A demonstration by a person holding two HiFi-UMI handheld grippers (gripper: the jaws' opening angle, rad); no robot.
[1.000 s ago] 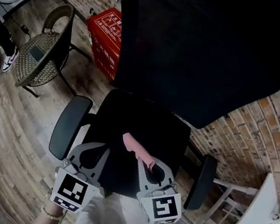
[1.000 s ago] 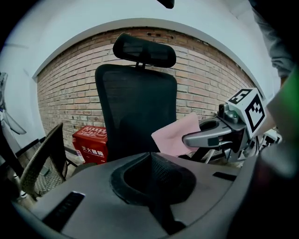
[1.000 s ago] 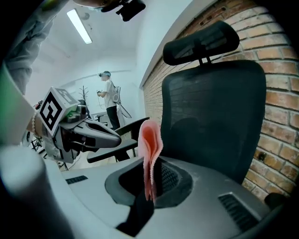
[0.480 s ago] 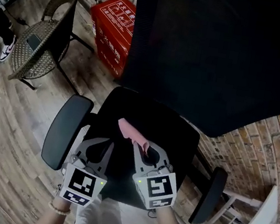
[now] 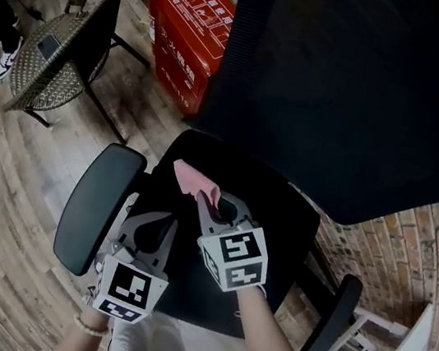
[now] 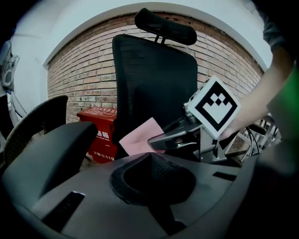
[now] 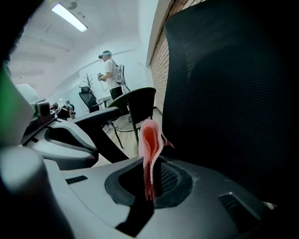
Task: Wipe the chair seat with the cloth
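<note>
Head view: a black office chair with a mesh backrest (image 5: 343, 83) fills the middle, its padded black seat (image 5: 274, 246) facing up beneath both tools. The right gripper (image 5: 207, 202) is clamped on a small pink folded cloth (image 5: 190, 178), which sticks out beyond the jaw tips over the rear left part of the seat. The cloth's long axis runs away from the person, pointing up and left toward the backrest's lower edge. In the right gripper view it stands on edge, rising straight from the seam where the jaws meet. Whether it touches the seat cannot be told.

The left gripper (image 5: 160, 223) hangs near the seat's front left, just beside the black left armrest (image 5: 93, 208), its jaws pressed together on nothing.

The chair stands on a grey-brown wooden plank floor (image 5: 27, 180) next to a red brick wall (image 5: 432, 248). A red box with white print (image 5: 185, 31) sits behind the chair, and a woven wicker chair (image 5: 61, 52) stands to its left.
</note>
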